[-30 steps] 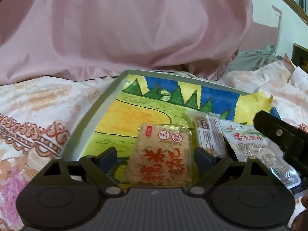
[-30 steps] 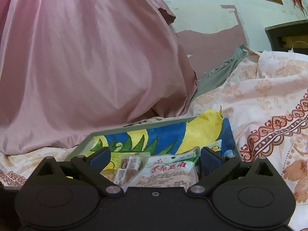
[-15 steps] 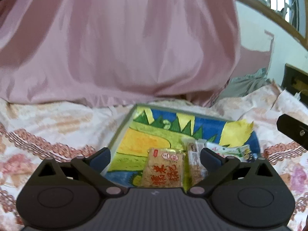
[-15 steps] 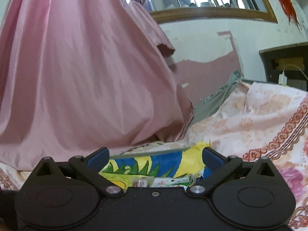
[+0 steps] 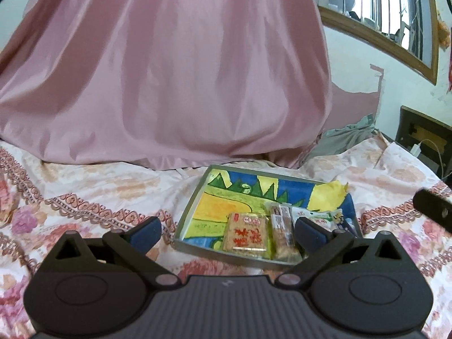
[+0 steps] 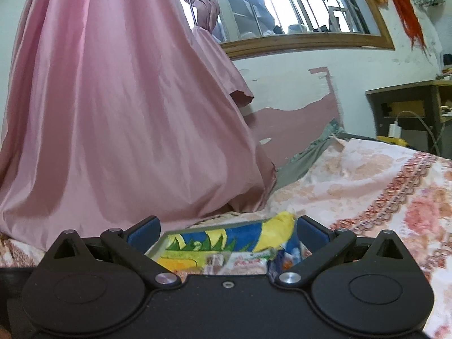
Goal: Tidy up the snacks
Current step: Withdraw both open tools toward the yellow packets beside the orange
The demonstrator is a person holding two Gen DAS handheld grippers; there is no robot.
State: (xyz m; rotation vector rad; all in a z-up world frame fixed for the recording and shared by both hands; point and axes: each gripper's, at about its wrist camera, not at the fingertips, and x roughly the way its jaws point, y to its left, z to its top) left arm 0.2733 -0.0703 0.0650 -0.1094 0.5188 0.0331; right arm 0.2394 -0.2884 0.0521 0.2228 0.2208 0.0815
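In the right wrist view the gripper body hides most of the painted tray (image 6: 197, 240); its snacks barely show. The left gripper (image 5: 227, 233), jaws just spread wide, and the right gripper (image 6: 227, 233), equally splayed, hold nothing. The rice cracker pack (image 5: 245, 236), a snack bar (image 5: 281, 231) and a white pouch (image 5: 316, 216) lie in the tray on the floral bedspread (image 5: 99, 186).

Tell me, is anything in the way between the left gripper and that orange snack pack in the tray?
Nothing visible is. The left gripper hangs with jaws wide apart and empty, and only bare bedspread and the low tray rim lie before the snack pack.
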